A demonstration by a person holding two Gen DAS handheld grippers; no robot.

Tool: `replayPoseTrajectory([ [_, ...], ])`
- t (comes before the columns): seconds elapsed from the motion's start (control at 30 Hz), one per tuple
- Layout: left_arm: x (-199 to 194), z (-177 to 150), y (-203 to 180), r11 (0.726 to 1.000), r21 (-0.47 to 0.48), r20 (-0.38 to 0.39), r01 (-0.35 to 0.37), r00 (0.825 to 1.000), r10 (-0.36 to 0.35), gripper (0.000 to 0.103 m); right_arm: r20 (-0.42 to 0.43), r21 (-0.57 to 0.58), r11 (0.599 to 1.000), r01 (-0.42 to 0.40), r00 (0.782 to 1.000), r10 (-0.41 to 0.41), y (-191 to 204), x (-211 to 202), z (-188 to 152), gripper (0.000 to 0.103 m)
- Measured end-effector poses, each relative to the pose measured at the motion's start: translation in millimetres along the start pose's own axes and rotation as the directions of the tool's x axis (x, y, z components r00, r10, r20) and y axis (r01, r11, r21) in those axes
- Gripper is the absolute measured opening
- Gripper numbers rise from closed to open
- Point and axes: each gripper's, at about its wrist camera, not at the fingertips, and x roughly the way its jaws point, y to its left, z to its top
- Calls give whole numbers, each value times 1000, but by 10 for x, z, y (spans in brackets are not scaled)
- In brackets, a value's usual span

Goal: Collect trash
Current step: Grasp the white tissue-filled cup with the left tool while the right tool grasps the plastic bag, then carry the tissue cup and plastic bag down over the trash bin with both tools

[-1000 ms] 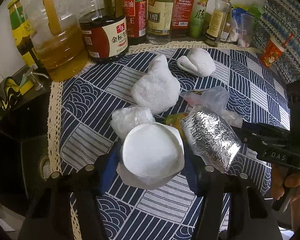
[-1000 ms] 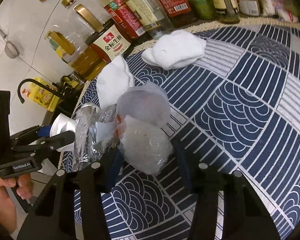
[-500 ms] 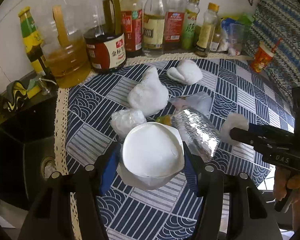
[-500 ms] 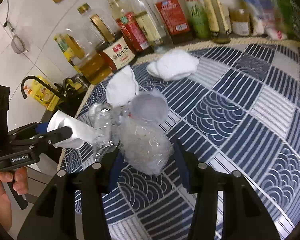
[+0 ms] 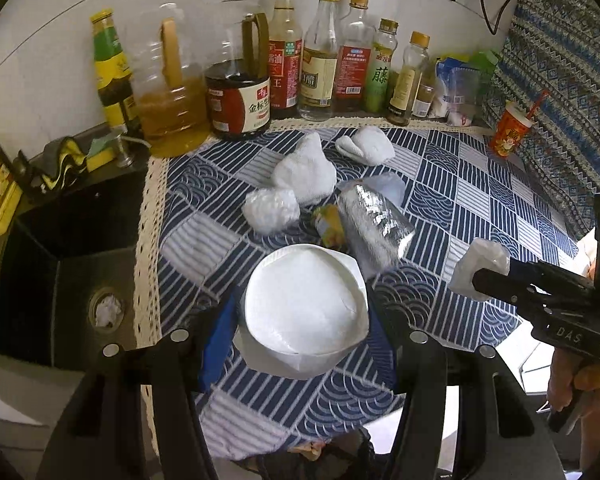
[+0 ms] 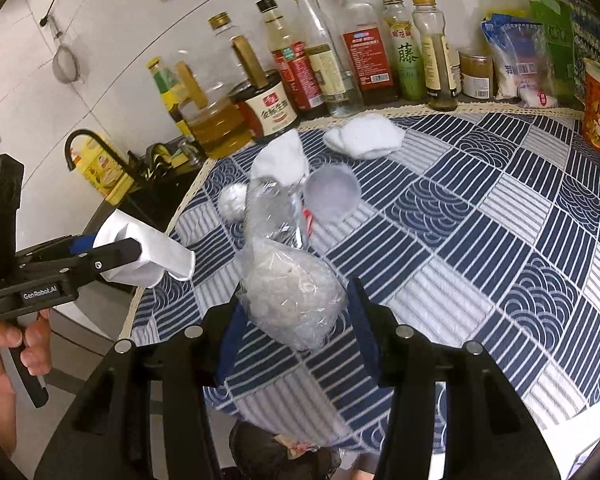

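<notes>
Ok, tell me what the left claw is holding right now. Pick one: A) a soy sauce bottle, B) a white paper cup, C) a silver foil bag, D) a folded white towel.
B: the left claw has its pads pressed on both sides of the white paper cup, lifted above the tablecloth.

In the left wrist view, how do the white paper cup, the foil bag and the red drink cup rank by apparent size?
1. white paper cup, nearest the camera, so enlarged
2. foil bag
3. red drink cup, farthest
</notes>
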Motion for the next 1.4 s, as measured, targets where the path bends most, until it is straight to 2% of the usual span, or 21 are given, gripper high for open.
replayPoseTrajectory([
  [0.2,-127,-261,-18,999,-49,5,20,1000,-20,57,3,-10,1000,-5,1000,5,99,-102,-177,50],
  [0.4,-251,-490,-115,998,-49,15,38,999,-37,57,6,-55,998,-11,1000,11,230,-206,-364,50],
  [0.9,-392,-1036,-209,992,-109,-22,68,997,-71,57,-81,-104,992,-76,994,67,460,-179,-814,50],
  [1.17,-352,-1313,-180,986,-146,-71,75,994,-86,57,-136,-125,987,-100,987,83,558,-155,-1041,50],
  [1.4,-189,-1568,-108,978,-192,-145,77,984,-106,57,-206,-122,986,-111,975,84,582,-49,-1282,50],
])
